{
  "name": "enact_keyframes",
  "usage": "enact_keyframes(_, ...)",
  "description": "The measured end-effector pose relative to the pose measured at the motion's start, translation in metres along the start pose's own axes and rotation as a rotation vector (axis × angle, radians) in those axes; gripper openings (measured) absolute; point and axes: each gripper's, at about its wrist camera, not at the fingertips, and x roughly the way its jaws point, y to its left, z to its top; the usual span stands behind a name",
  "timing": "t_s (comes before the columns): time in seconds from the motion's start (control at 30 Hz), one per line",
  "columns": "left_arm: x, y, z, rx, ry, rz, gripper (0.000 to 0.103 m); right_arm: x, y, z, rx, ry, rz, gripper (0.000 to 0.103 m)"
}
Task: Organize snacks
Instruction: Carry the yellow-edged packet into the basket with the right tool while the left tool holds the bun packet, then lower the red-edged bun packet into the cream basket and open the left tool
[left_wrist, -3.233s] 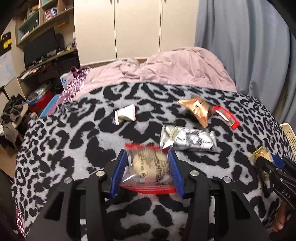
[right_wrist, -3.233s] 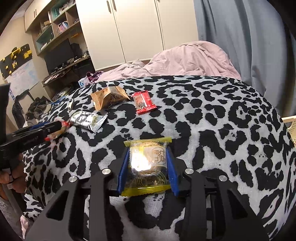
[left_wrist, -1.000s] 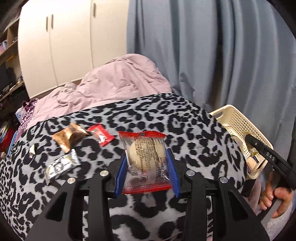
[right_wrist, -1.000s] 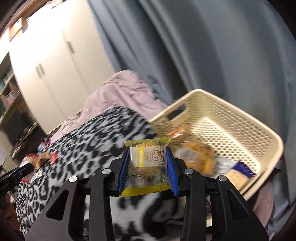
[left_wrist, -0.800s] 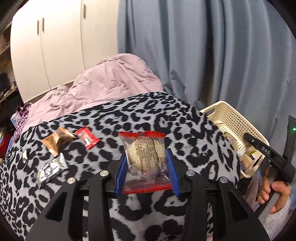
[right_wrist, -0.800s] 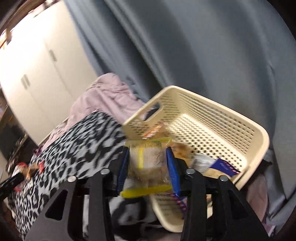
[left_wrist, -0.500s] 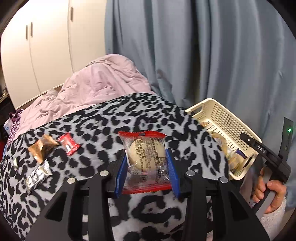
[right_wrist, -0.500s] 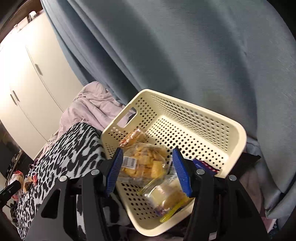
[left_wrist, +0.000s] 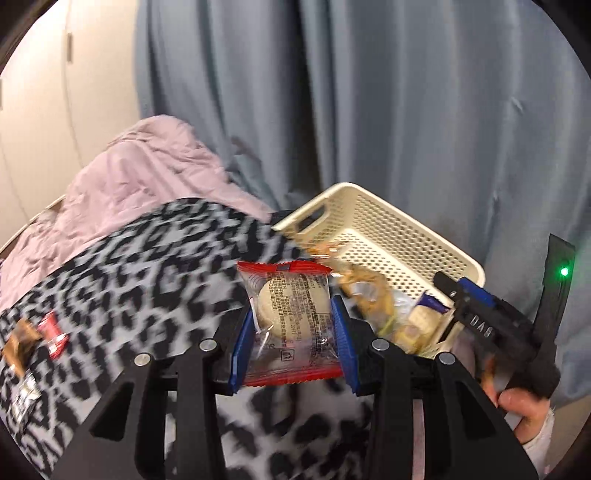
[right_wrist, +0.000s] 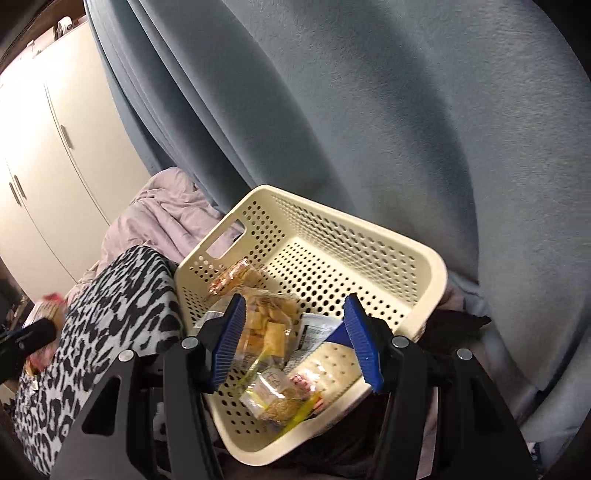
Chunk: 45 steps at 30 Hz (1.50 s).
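Cream plastic, perforated all over, the basket (right_wrist: 373, 258) sits at the right edge of the leopard-print bed cover (left_wrist: 140, 266), against the blue-grey curtain (right_wrist: 369, 110). Above it the right tool (right_wrist: 295, 336) hangs with its blue pads spread wide and nothing between them; the yellow-edged snack packet (right_wrist: 277, 398) lies inside among other packets. Left of the basket, the left tool (left_wrist: 291, 332) is clamped on a red-edged pastry packet (left_wrist: 288, 314) above the cover.

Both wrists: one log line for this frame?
left gripper: shut on red pack | right gripper: open over basket | yellow pack: in basket
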Motion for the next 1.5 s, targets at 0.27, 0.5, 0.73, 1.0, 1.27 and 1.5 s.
enact_keyframes(0.27, 0.040, -0.050, 0.023, 0.080, 0.035, -0.101, 0.040, -0.001, -0.012, -0.005, -0.009, -0.009, -0.040, 0.057)
enact_keyframes(0.5, 0.069, -0.078, 0.038, 0.088, 0.064, -0.159, 0.041, -0.002, -0.016, -0.008, -0.028, -0.022, -0.063, 0.057)
enact_keyframes(0.73, 0.083, -0.082, 0.048, 0.074, 0.045, -0.142, 0.090, 0.000, -0.011, -0.009, -0.045, -0.024, -0.075, 0.057)
enact_keyframes(1.0, 0.078, -0.052, 0.044, 0.037, 0.018, -0.071, 0.092, 0.002, -0.008, -0.010, -0.040, -0.025, -0.067, 0.062)
enact_keyframes(1.27, 0.066, -0.048, 0.040, 0.078, -0.001, -0.033, 0.092, -0.001, -0.001, -0.008, -0.052, -0.031, -0.062, 0.062)
enact_keyframes(1.5, 0.057, -0.041, 0.036, 0.064, -0.001, -0.016, 0.092, -0.005, 0.011, -0.006, -0.068, -0.034, -0.037, 0.069)
